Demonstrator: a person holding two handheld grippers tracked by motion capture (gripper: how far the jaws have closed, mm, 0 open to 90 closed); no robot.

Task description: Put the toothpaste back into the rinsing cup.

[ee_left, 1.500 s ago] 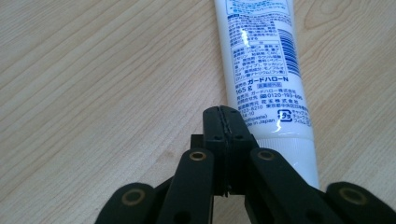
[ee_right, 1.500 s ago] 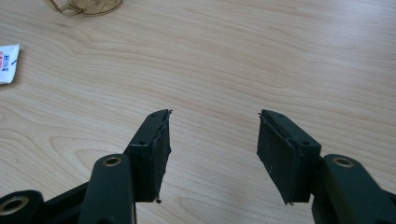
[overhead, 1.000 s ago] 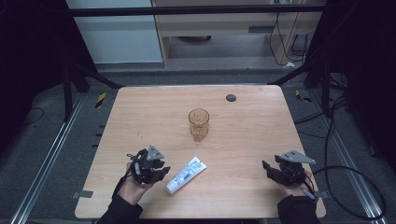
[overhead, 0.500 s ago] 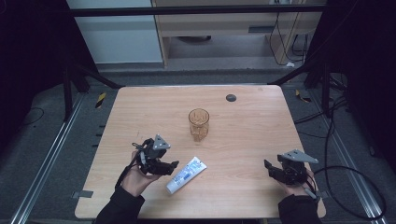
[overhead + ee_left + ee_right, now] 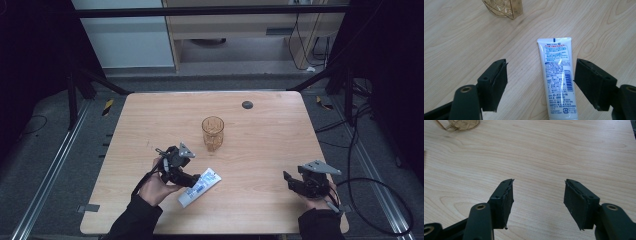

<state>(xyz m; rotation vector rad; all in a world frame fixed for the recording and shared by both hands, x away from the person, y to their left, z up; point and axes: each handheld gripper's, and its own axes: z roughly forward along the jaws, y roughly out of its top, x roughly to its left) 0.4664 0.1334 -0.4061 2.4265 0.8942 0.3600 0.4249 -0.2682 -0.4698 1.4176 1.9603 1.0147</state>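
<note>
1. Since the earlier frames, the left gripper (image 5: 191, 180) has moved forward and to the right across the tabletop (image 5: 270, 150), closing on the tube (image 5: 199, 187); the right gripper (image 5: 295, 184) has stayed near the right front corner.
2. The tube, white with blue print, lies flat on the tabletop near the front edge, just in front of the amber glass (image 5: 212, 133) and apart from it. In the left gripper view the tube (image 5: 557, 75) runs lengthwise between the fingers (image 5: 494, 85), its crimped flat end pointing away toward the glass (image 5: 504, 8).
3. The left gripper's fingers stand wide, one on each side of the tube, the right one close beside it, neither yet pressing it.
4. The right gripper's fingers (image 5: 504, 202) are also wide, with nothing but bare wood between them.
5. The step in hand looks like the approach to picking up the tube.
6. Next, I judge, the left gripper needs to centre the tube between its fingers, settle lower, and close across its width firmly enough to lift without squashing it.
</note>
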